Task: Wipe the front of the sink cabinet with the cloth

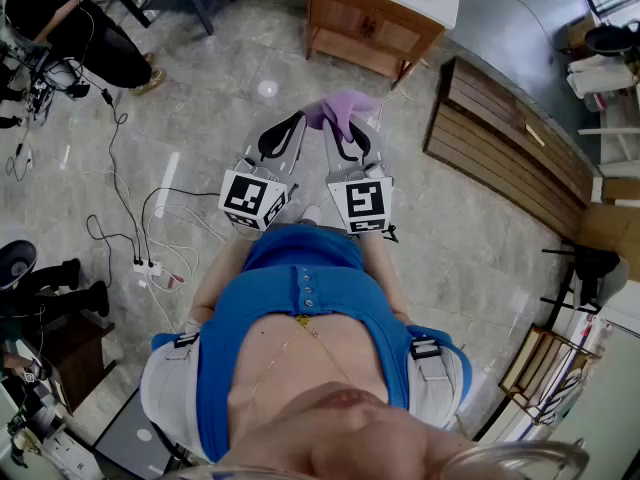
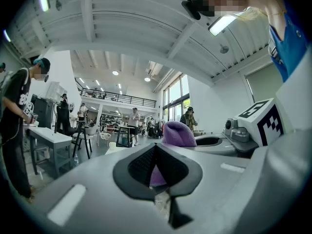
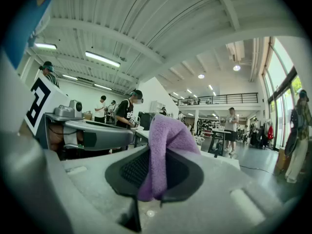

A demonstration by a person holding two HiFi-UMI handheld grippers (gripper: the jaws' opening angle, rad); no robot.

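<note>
The purple cloth point(image 1: 340, 109) is bunched between the tips of both grippers, held up in front of the person's chest. My right gripper point(image 1: 352, 130) is shut on it; in the right gripper view the cloth point(image 3: 163, 150) stands up from between the jaws of that gripper point(image 3: 156, 172). My left gripper point(image 1: 297, 121) is shut too, with a purple strip point(image 2: 157, 173) pinched low between its pads and the cloth's lump point(image 2: 178, 133) just beyond its tip point(image 2: 156, 167). The wooden sink cabinet point(image 1: 370, 25) with a white top stands well ahead on the floor, apart from both grippers.
A slatted wooden panel point(image 1: 510, 143) lies on the floor to the right. Cables point(image 1: 150, 218) and a power strip point(image 1: 150, 266) trail on the left. A person in black point(image 1: 75, 28) sits far left by a table. Grey tiled floor lies between me and the cabinet.
</note>
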